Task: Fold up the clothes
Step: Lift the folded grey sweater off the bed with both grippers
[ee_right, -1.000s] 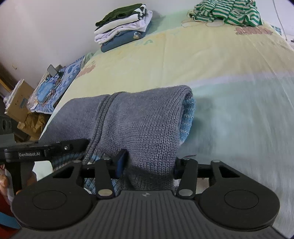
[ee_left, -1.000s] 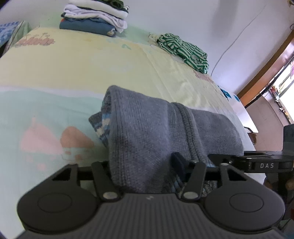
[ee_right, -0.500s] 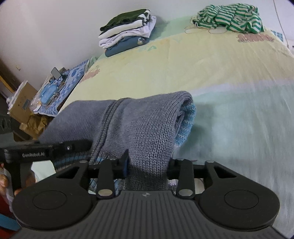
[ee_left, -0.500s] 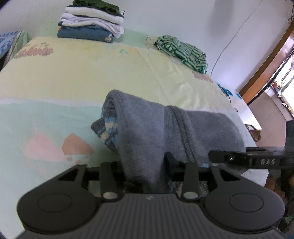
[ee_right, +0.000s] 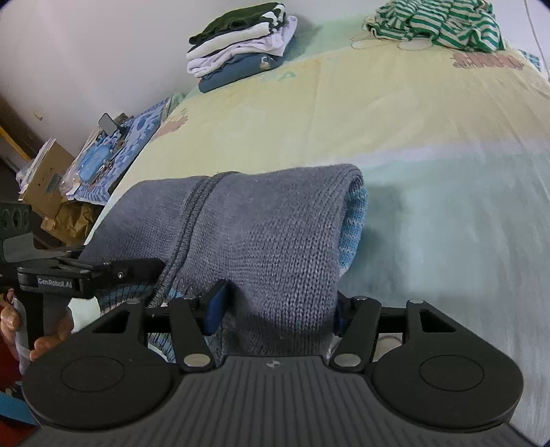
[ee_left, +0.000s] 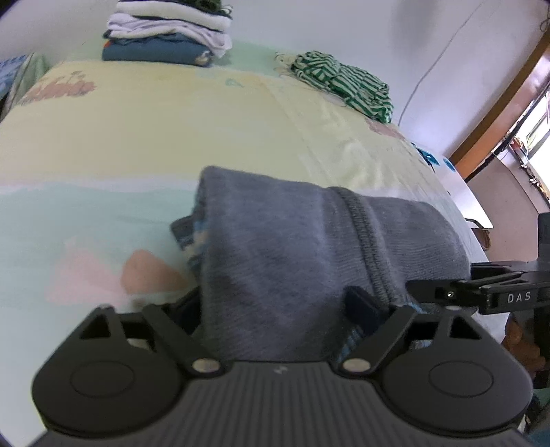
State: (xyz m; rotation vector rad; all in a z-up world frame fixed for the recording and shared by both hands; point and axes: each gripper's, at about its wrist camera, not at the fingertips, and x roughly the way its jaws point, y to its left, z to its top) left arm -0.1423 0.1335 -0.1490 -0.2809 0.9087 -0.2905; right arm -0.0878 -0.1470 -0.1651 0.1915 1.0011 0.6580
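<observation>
A folded grey knit sweater (ee_left: 309,240) with a blue striped lining lies on the near part of the bed; it also shows in the right wrist view (ee_right: 261,227). My left gripper (ee_left: 278,309) has its fingers spread around the sweater's near left edge, jaws wide, and my right gripper (ee_right: 275,309) does the same at the near right edge. Cloth fills the gap between each pair of fingers. Each gripper shows in the other's view, the right one (ee_left: 481,295) and the left one (ee_right: 86,275).
A stack of folded clothes (ee_left: 168,37) (ee_right: 240,44) sits at the far end of the bed. A crumpled green-and-white striped garment (ee_left: 343,82) (ee_right: 436,20) lies at the far right. Boxes and clutter (ee_right: 68,165) stand beside the bed's left edge.
Both grippers closed on the sweater half a second ago and have now opened wider. Both have moved forward, toward the far stack.
</observation>
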